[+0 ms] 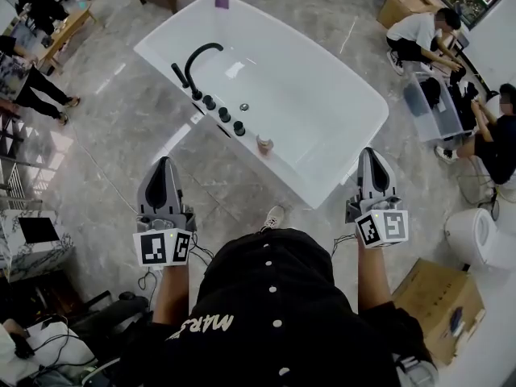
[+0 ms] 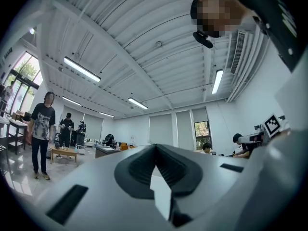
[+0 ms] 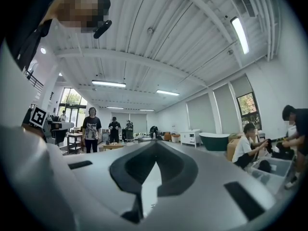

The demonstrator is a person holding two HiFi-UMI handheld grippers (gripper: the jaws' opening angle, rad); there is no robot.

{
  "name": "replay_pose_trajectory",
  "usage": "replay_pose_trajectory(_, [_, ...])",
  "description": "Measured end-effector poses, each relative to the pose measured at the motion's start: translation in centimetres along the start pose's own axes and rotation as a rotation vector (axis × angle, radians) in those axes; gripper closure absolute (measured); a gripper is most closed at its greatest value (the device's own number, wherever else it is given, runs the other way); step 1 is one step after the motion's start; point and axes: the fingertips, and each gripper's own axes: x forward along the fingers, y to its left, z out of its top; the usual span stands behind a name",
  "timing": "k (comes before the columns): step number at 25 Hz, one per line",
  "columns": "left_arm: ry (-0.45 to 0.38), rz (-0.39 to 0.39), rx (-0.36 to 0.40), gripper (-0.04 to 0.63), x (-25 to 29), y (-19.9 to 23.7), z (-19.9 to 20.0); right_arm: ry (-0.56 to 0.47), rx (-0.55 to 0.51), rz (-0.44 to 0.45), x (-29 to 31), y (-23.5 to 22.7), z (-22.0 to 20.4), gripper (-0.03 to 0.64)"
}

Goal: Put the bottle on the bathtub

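Note:
A white bathtub [image 1: 322, 127] stands ahead of me in the head view. A small brownish bottle [image 1: 264, 144] stands upright on its near rim, to the right of the black faucet [image 1: 197, 63] and its row of black knobs. My left gripper [image 1: 165, 163] is held over the floor below and left of the bottle, apart from it, shut and empty. My right gripper [image 1: 369, 153] is by the tub's near right corner, also shut and empty. Both gripper views look up at the ceiling over the closed left gripper [image 2: 155, 146] and right gripper [image 3: 155, 143]; neither shows the bottle.
A white toilet [image 1: 472, 236] and a cardboard box [image 1: 439, 297] are at the right. Two people sit by a clear bin [image 1: 435, 103] at the far right. More people and a low table [image 1: 60, 31] are at the far left. Cables lie on the floor [image 1: 149, 276].

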Motion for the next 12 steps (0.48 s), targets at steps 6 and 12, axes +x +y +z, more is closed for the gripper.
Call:
replay_pose_trajectory(6, [0.009,-0.012,-0.008,0.586,0.1,-0.4,-0.4,-0.011,-0.028,0.041,0.5,1.3,0.3,0.615])
replay_pose_trajectory(12, [0.007,-0.012,-0.006,0.586,0.0,-0.3,-0.2,-0.006,-0.039,0.061,1.2,2.1,0.1,0.615])
